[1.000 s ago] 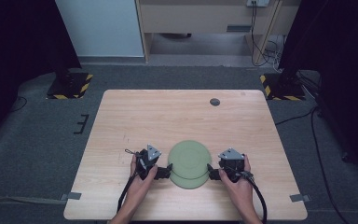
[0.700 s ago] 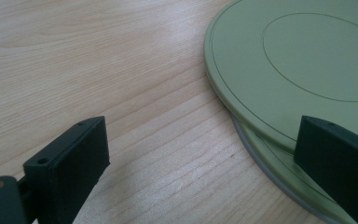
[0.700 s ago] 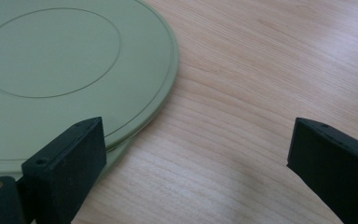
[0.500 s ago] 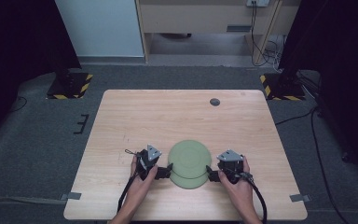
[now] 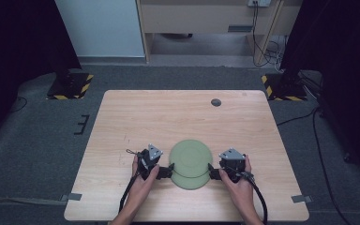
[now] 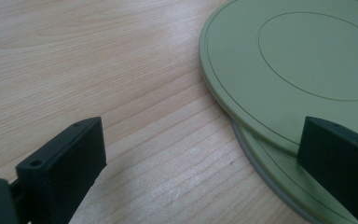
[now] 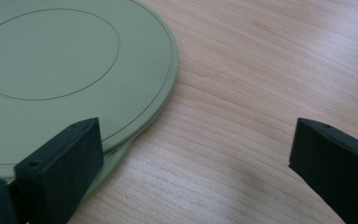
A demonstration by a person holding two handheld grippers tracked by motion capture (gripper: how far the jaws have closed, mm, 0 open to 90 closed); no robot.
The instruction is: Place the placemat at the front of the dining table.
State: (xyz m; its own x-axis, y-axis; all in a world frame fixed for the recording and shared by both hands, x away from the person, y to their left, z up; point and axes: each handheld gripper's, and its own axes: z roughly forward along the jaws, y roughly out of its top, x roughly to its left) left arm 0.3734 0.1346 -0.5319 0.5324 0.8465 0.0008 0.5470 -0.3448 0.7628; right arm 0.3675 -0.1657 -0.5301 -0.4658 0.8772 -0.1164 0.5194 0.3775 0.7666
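1. Your left tongs (image 5: 165,171) sit at the left edge of the stacked green plates, near the front of the counter (image 5: 136,117); seen from the left gripper view, the jaws stand wide apart and grip nothing; one jaw rests out over bare wood, the other overlaps the plate rims, though I cannot tell whether it touches them.

2. The two plates lie between your hands, low and centre on the counter; the upper plate (image 5: 191,157) is shifted toward the far side, so a crescent of the lower plate (image 5: 190,183) shows at the near edge; the left gripper view shows the upper plate (image 6: 289,60) overhanging the lower plate (image 6: 279,182) with a thin step between the rims.

3. Your right tongs (image 5: 212,172) mirror the left at the right edge of the stack; their jaws are spread wide too, holding nothing; in the right gripper view one jaw sits against the rim of the upper plate (image 7: 70,74) and the other is well out over the wood.

4. I judge the step in hand to be lining up on the plates before a grasp; neither plate is held or lifted.

5. The next move calls for choosing one rim; slip a jaw under the upper plate's overhang, keep the other above it, then close; take care not to pinch both rims together.

6. Far off toward the back right lies a small dark disc (image 5: 216,102); it plays no part here.
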